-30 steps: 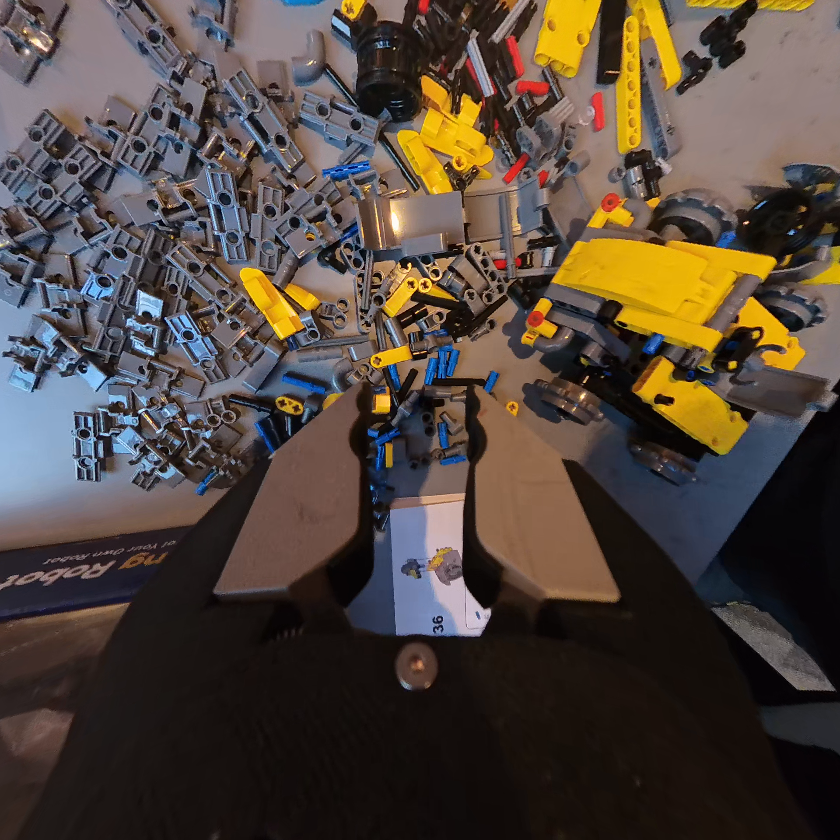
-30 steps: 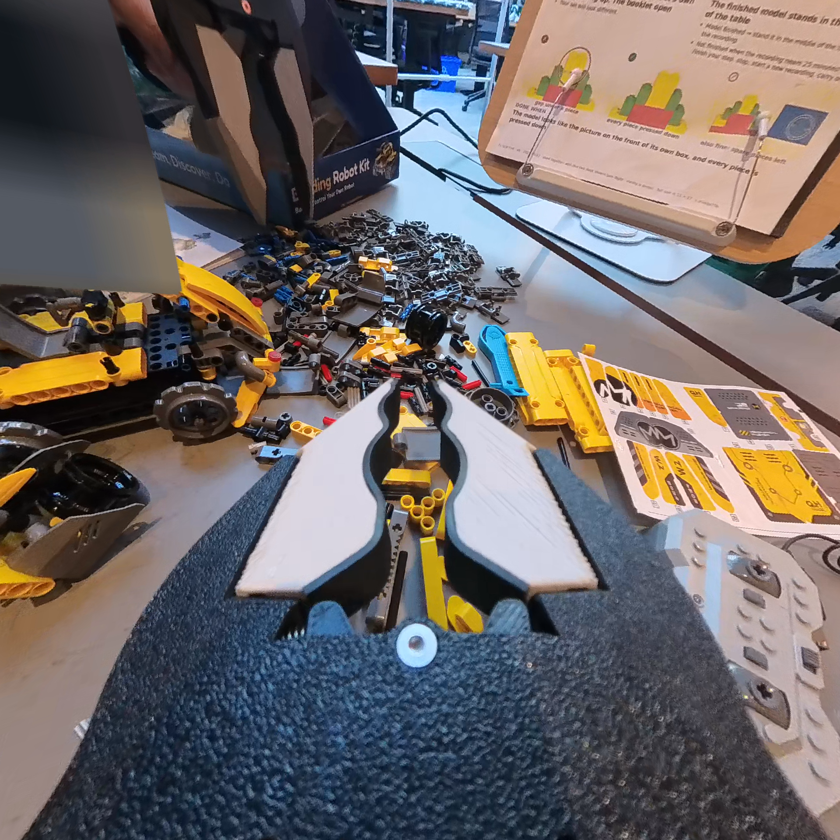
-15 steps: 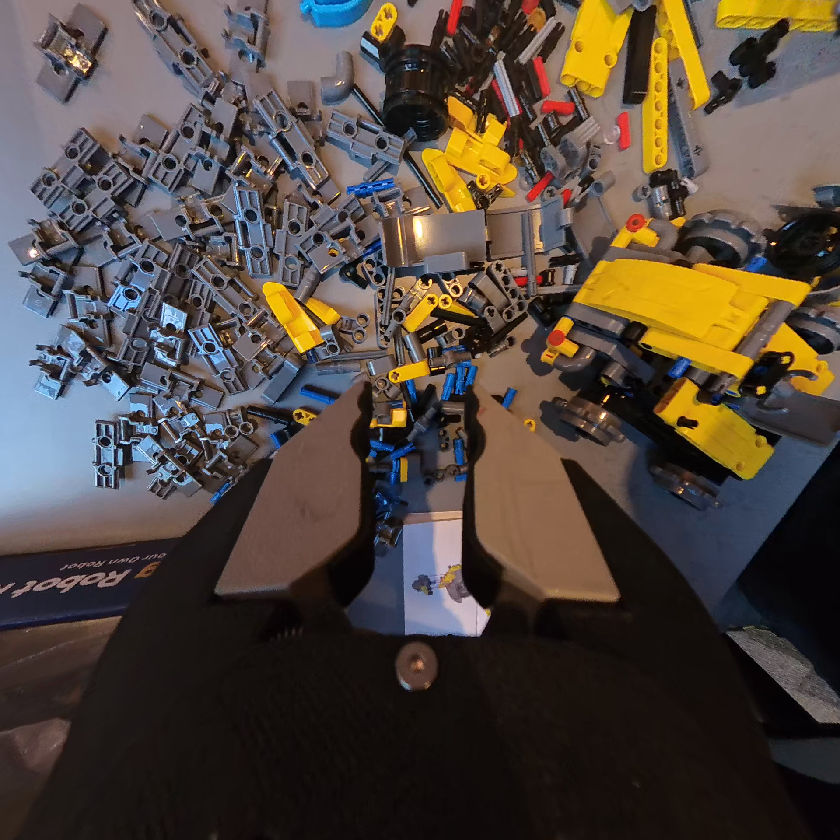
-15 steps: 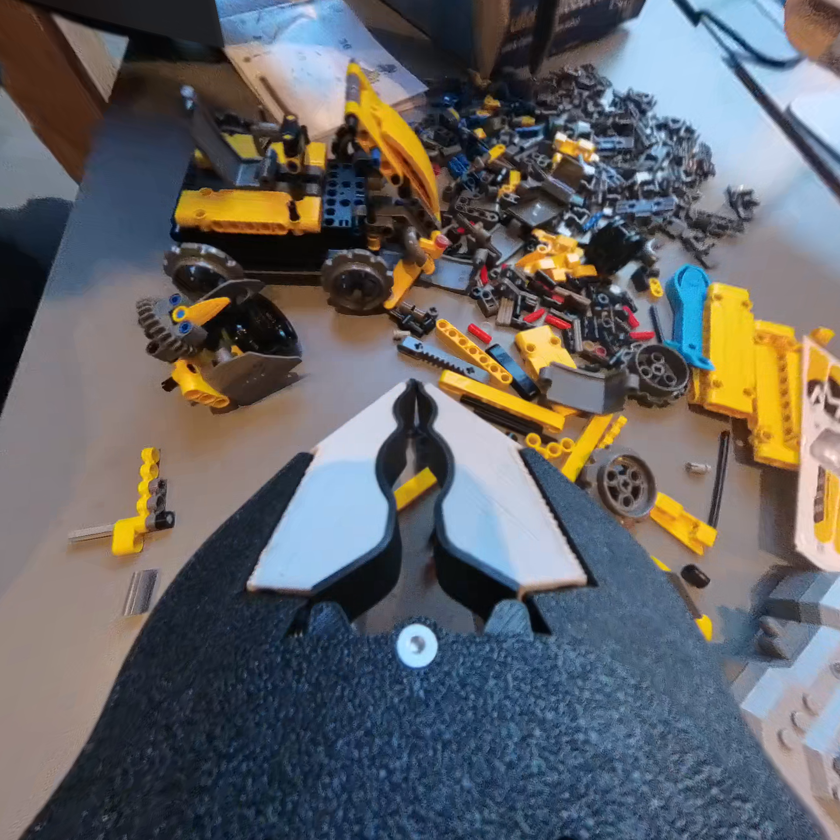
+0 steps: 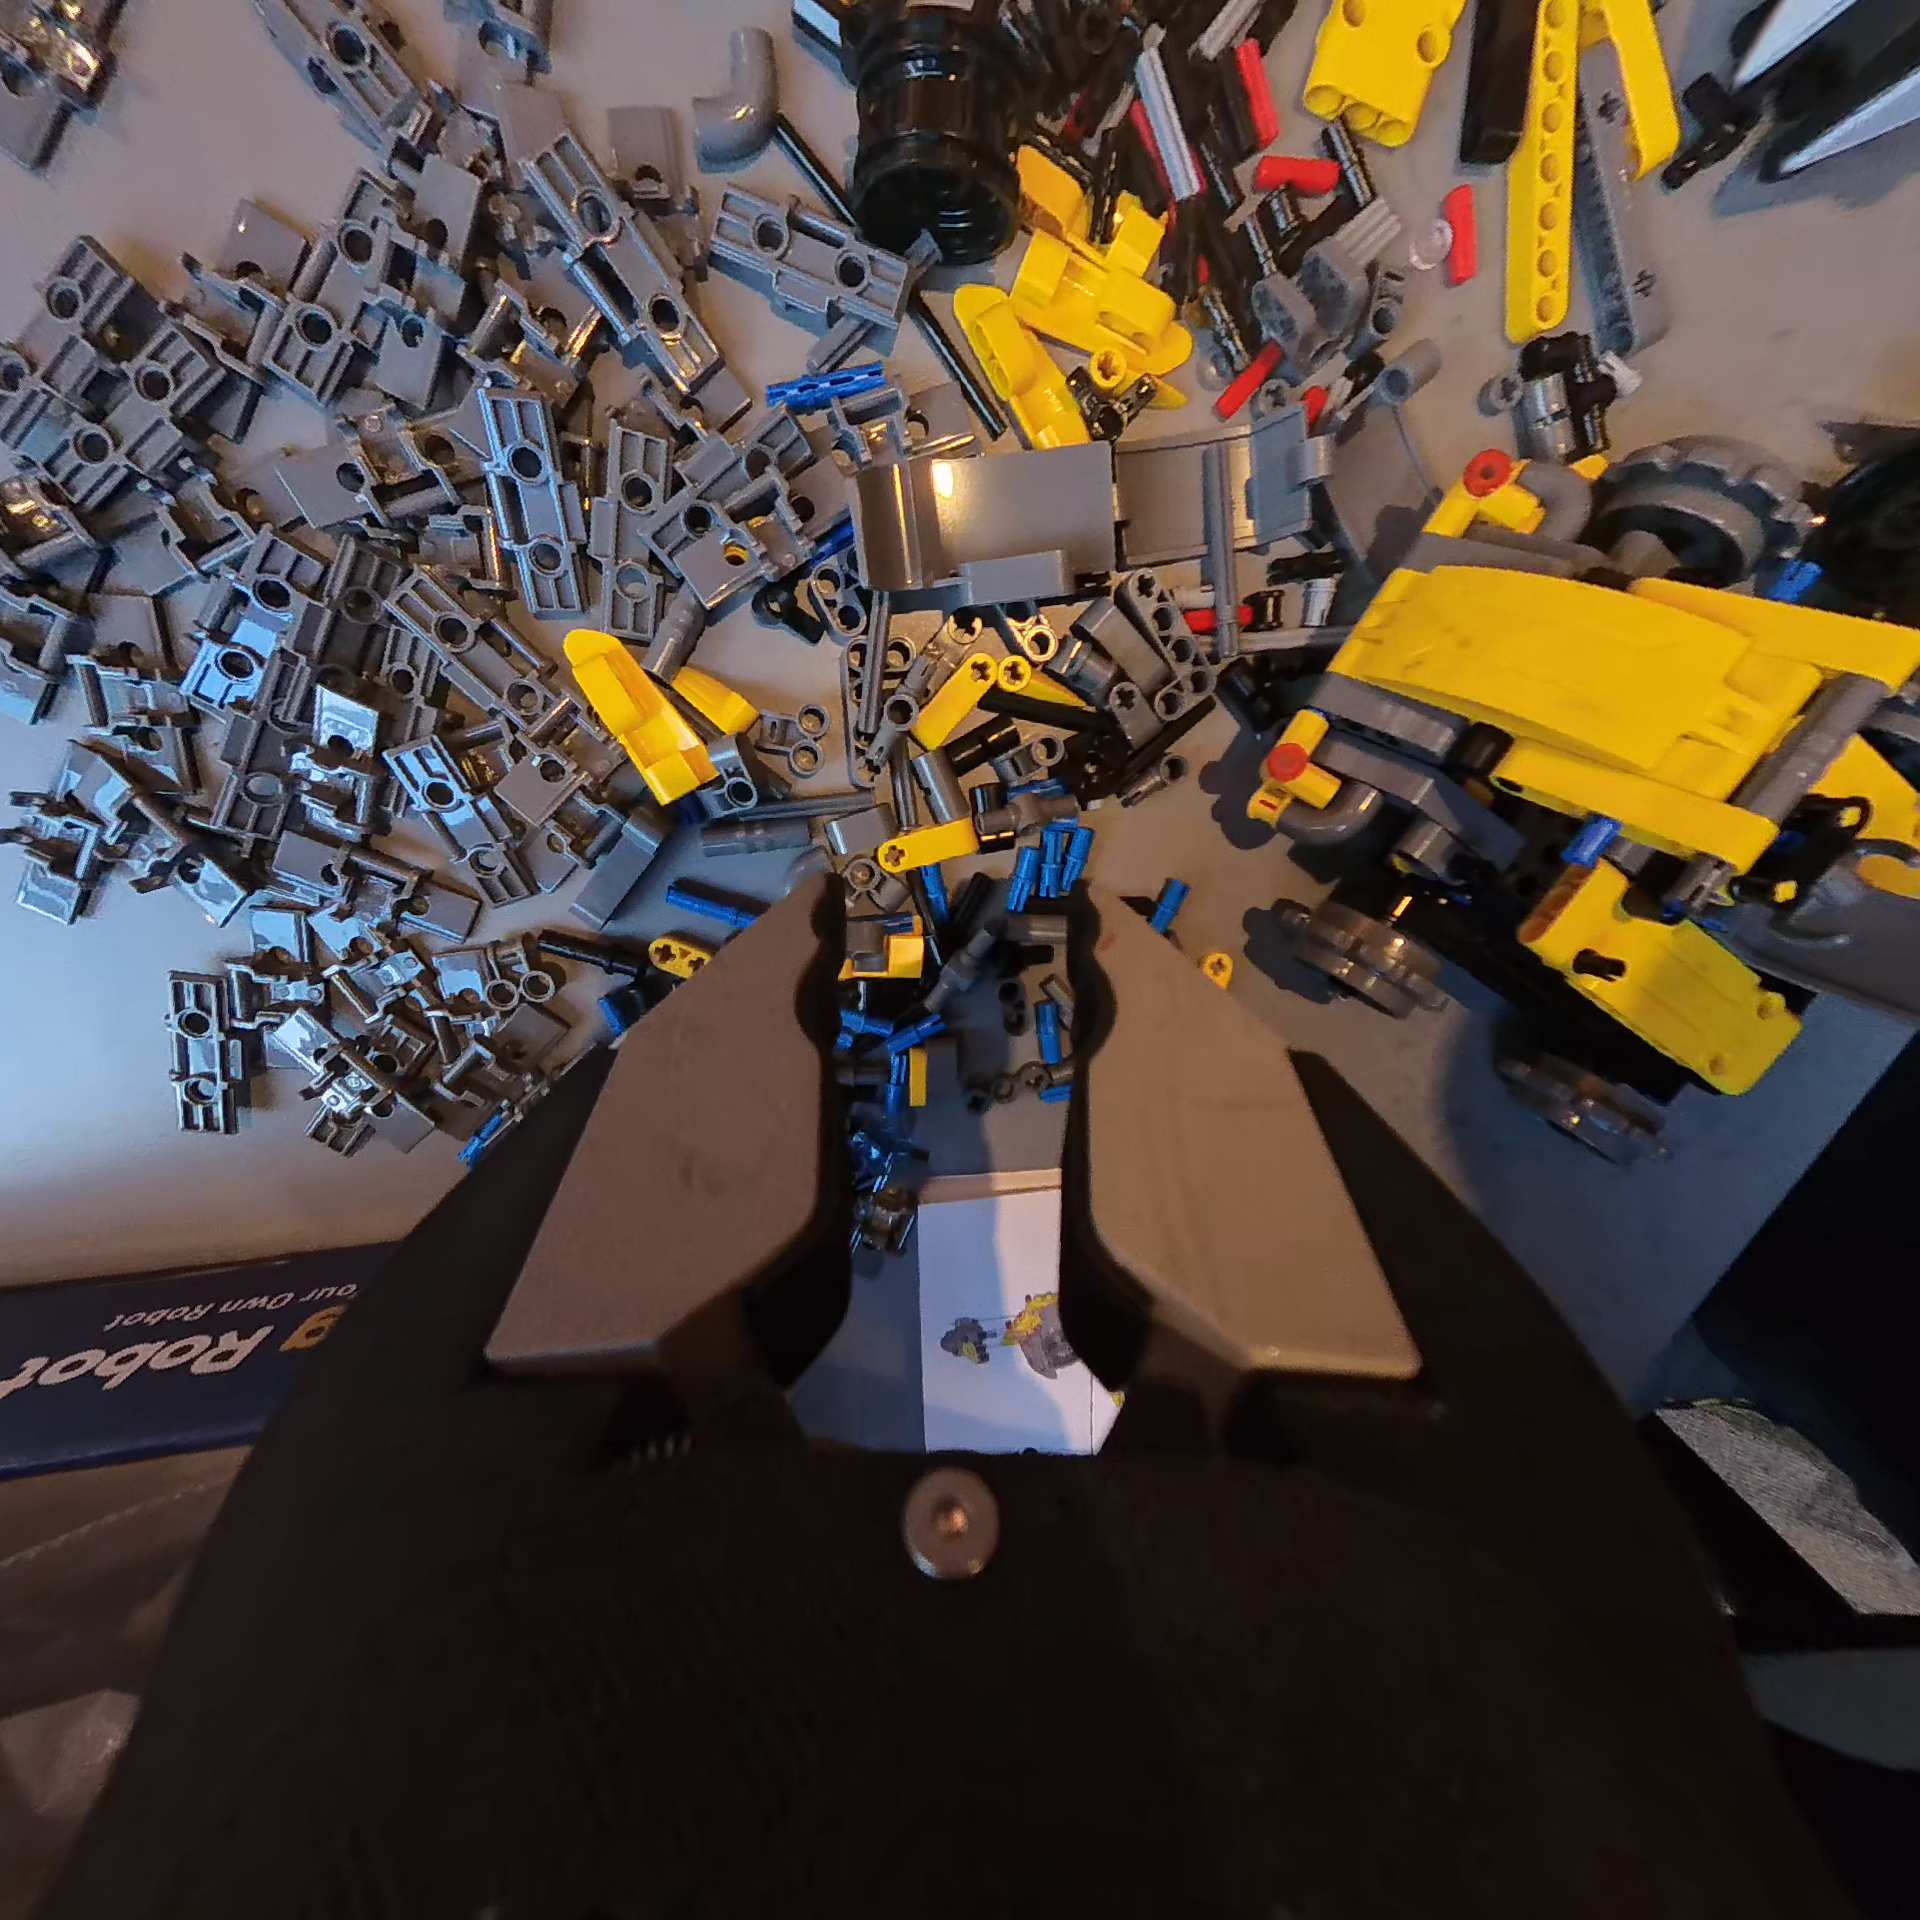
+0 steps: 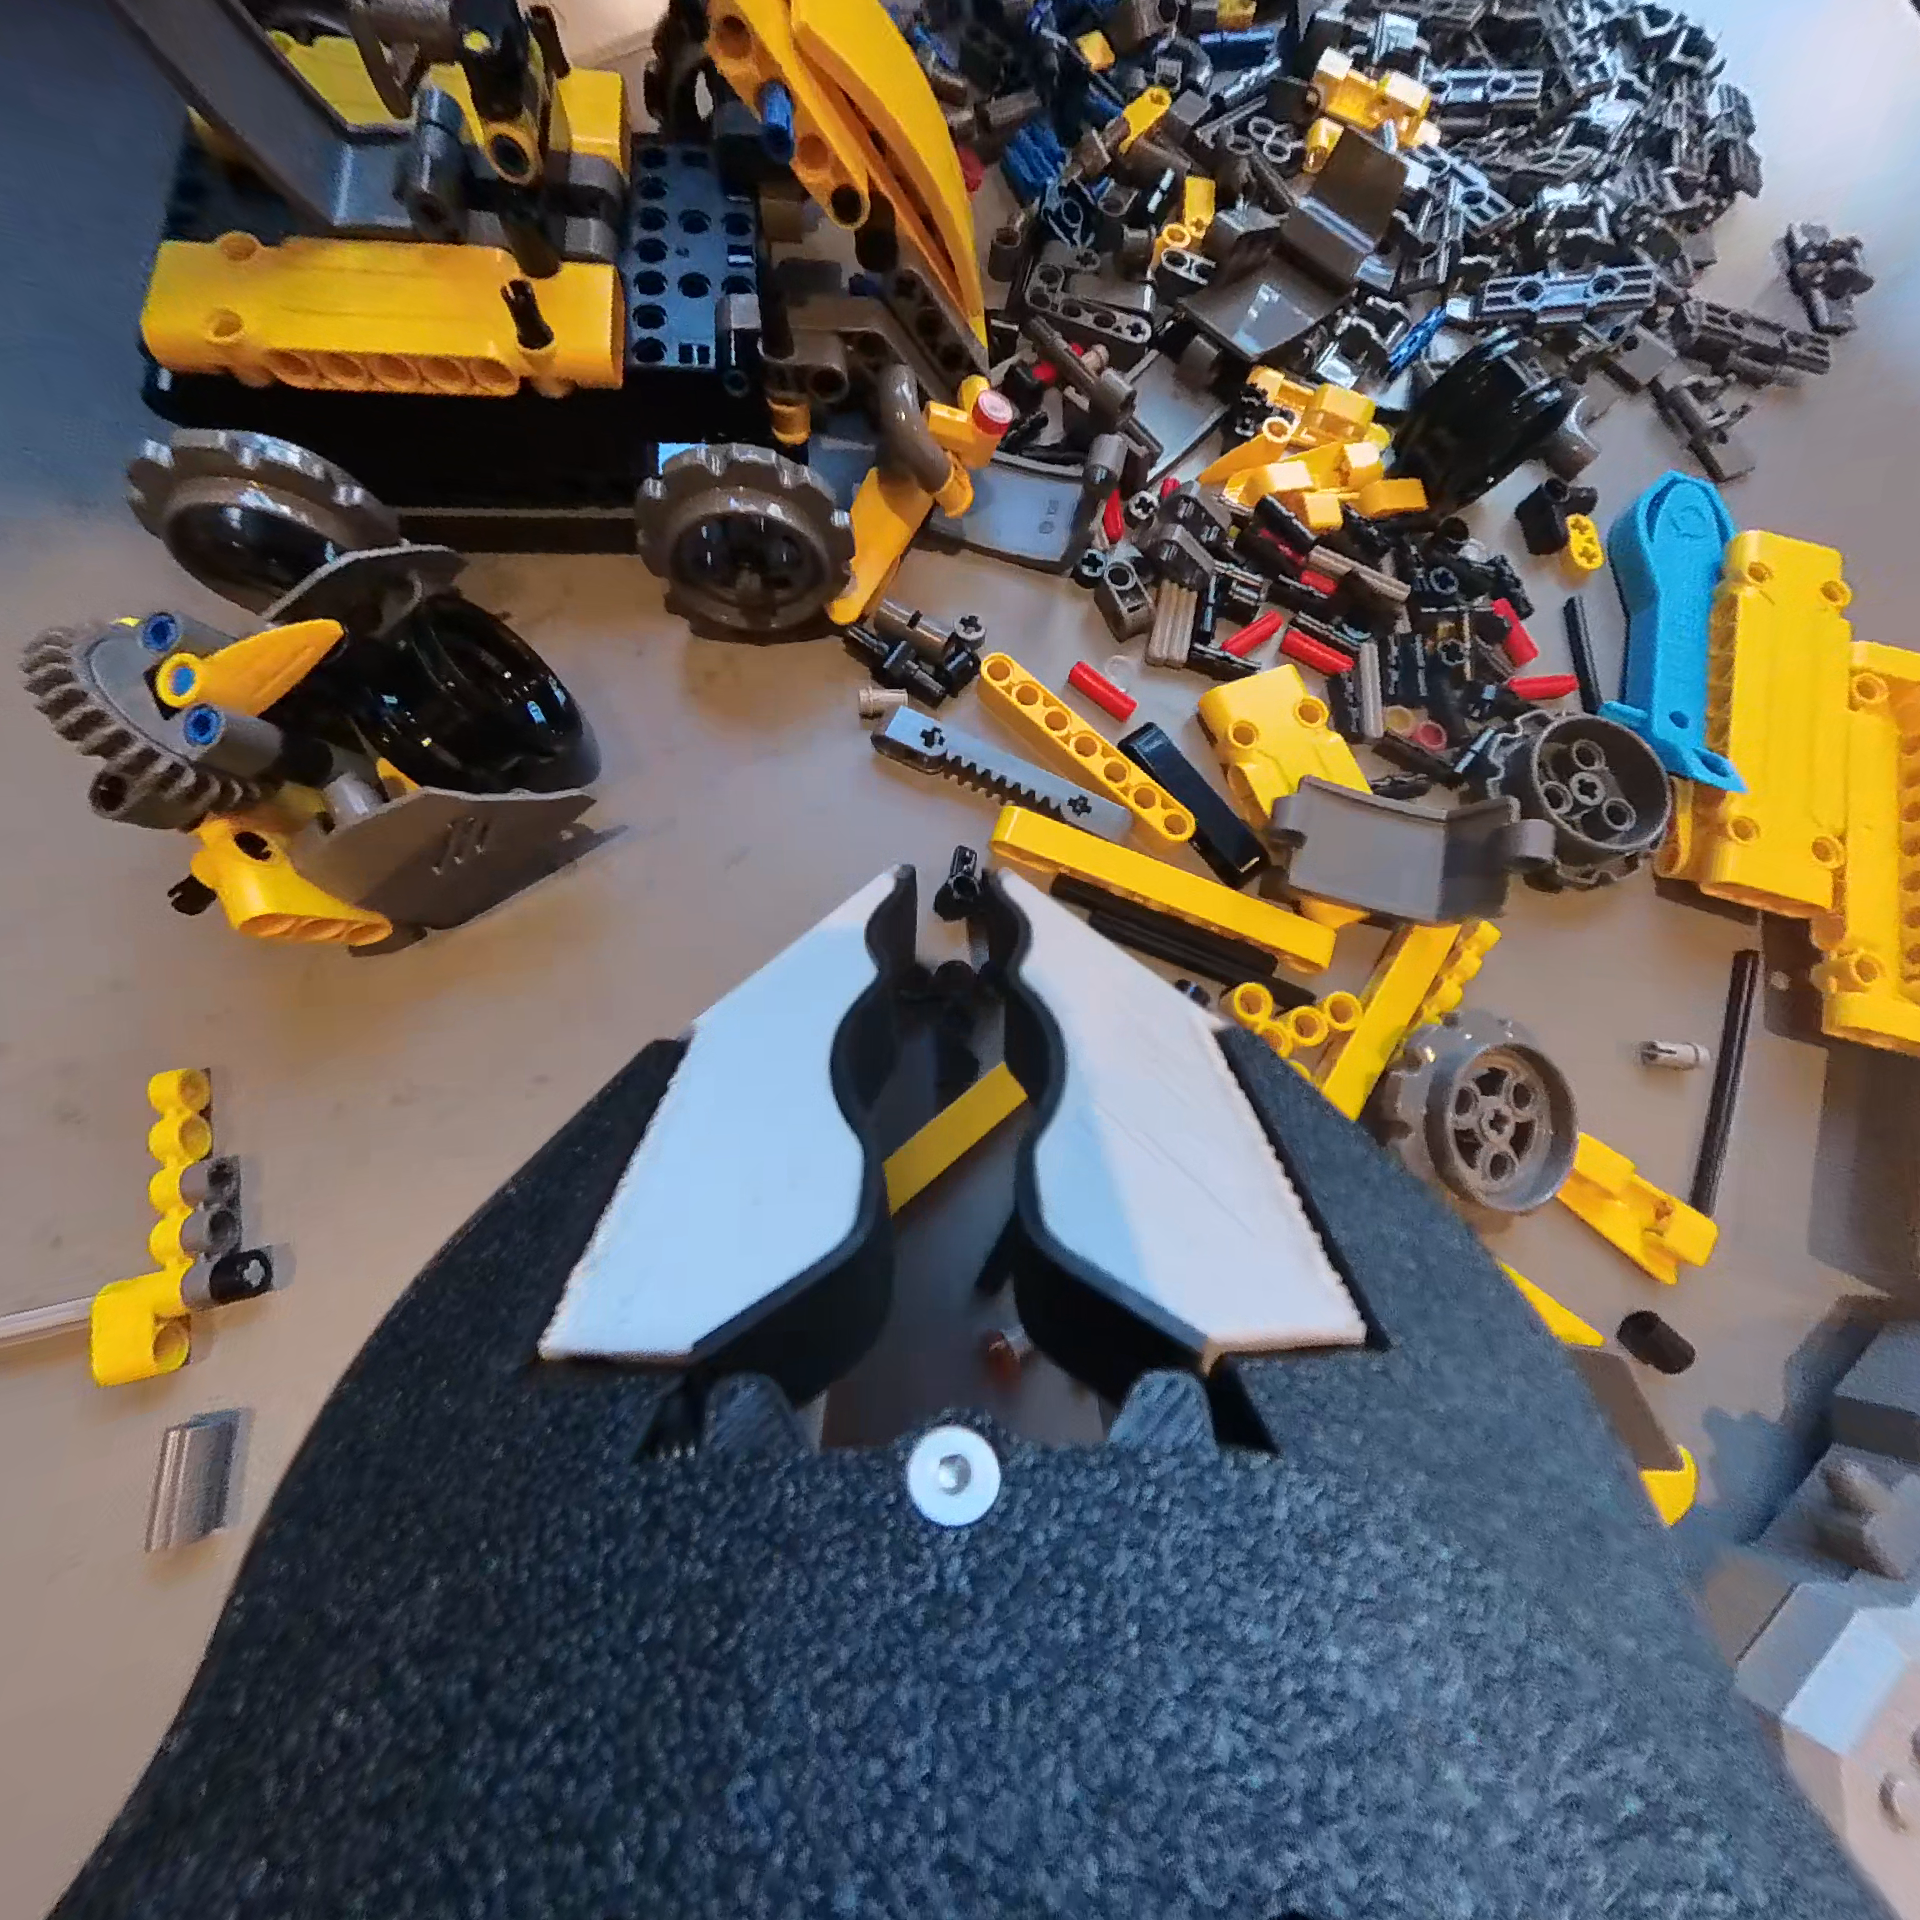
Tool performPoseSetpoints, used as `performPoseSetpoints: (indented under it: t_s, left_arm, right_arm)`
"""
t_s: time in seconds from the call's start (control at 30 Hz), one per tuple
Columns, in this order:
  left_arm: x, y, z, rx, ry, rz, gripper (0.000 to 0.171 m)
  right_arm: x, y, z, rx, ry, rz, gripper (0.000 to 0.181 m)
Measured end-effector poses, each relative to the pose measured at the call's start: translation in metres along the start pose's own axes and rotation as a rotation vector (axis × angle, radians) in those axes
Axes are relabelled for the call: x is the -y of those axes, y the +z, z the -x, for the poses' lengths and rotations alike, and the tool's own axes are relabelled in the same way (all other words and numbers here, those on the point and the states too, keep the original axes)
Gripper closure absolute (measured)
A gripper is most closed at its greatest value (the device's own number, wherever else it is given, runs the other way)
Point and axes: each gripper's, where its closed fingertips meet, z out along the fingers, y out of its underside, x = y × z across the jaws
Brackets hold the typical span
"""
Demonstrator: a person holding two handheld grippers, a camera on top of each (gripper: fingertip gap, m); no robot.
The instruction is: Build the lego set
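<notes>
Right hand-held gripper pinches a black connector beside yellow beams.

One blue tool, one half-built vehicle.

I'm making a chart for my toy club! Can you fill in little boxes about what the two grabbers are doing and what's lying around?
left gripper: open, above small blue and black pins
right gripper: nearly shut on small black connector
model: yellow vehicle, partly built, on wheels
side piece: grey bucket assembly with gear
loose parts: grey links pile, blue tool
surface: table
</notes>
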Motion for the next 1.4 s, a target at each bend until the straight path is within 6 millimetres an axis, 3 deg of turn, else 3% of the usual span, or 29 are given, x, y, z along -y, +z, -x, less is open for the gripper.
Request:
performPoseSetpoints:
  t_s: [0.37, 1.4]
  left_arm:
    - [0.003, -0.031, 0.004, 0.036, -0.023, -0.099, 0.130]
    - [0.005, -0.027, 0.001, 0.053, 0.004, -0.074, 0.130]
  right_arm:
    - [-0.001, 0.001, 0.000, -0.001, -0.006, 0.009, 0.173]
    - [0.005, 0.001, 0.003, 0.023, -0.021, -0.030, 0.175]
